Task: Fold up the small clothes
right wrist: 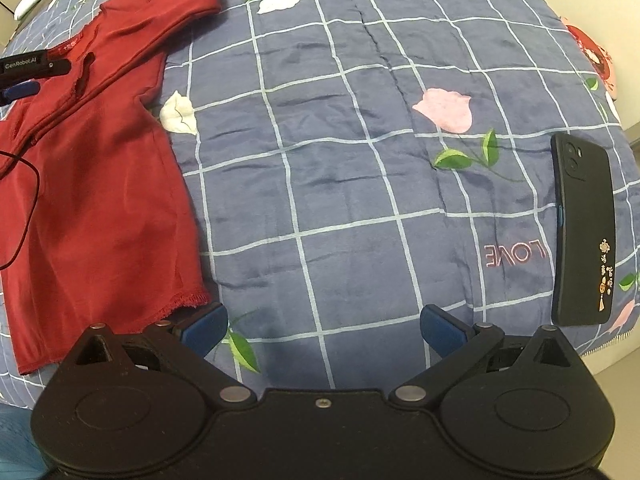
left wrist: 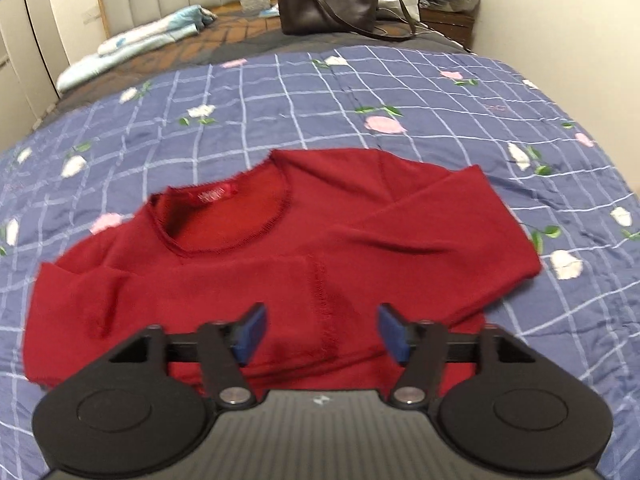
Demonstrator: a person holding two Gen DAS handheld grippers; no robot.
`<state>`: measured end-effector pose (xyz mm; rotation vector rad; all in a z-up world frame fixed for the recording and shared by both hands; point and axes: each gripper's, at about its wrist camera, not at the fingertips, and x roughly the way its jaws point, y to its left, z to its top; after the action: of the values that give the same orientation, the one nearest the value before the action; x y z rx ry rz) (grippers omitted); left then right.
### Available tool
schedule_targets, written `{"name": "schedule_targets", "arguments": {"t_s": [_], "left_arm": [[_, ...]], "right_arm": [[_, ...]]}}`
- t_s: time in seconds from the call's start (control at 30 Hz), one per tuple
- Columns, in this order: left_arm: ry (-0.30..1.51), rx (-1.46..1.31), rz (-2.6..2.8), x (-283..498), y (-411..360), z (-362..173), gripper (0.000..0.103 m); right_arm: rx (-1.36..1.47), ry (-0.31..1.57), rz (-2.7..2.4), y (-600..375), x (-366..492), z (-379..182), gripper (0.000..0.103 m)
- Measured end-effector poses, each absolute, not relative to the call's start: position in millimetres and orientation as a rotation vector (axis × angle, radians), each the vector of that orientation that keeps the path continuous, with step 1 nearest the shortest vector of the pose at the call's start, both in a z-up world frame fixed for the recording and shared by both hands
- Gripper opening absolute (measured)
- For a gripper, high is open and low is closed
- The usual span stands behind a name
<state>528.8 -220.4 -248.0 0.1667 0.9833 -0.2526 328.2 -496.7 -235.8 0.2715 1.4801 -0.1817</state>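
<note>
A soft red top [left wrist: 280, 264] lies flat on the quilt [left wrist: 320, 92].

The left gripper [left wrist: 320, 332] hangs over it, wide open, holding nothing. The right gripper [right wrist: 324, 330] is wide open and empty too, over the smooth checked quilt beside a flat black phone [right wrist: 582, 232].

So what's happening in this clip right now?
A person is folding a small red top on a bed covered by a blue checked quilt, using two handheld grippers. Both sleeves already lie folded across the front. The left gripper hangs open over the top's lower part, holding nothing. The right gripper is open too, over bare quilt beside the top's hem. A black phone lies off to the right.
</note>
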Motion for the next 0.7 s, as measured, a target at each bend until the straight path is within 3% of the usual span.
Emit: {"name": "schedule_targets", "arguments": {"t_s": [0.07, 0.27, 0.7], "left_arm": [[0.981, 0.133, -0.261, 524, -218, -245, 0.084], [0.986, 0.088, -0.174, 506, -199, -237, 0.097], [1.068, -0.127, 0.243, 412, -70, -229, 0.101]], "right_arm": [[0.27, 1.48, -0.177, -495, 329, -236, 0.102], [0.26, 1.474, -0.146, -486, 337, -236, 0.102], [0.287, 1.447, 0.059, -457, 373, -249, 0.102]]}}
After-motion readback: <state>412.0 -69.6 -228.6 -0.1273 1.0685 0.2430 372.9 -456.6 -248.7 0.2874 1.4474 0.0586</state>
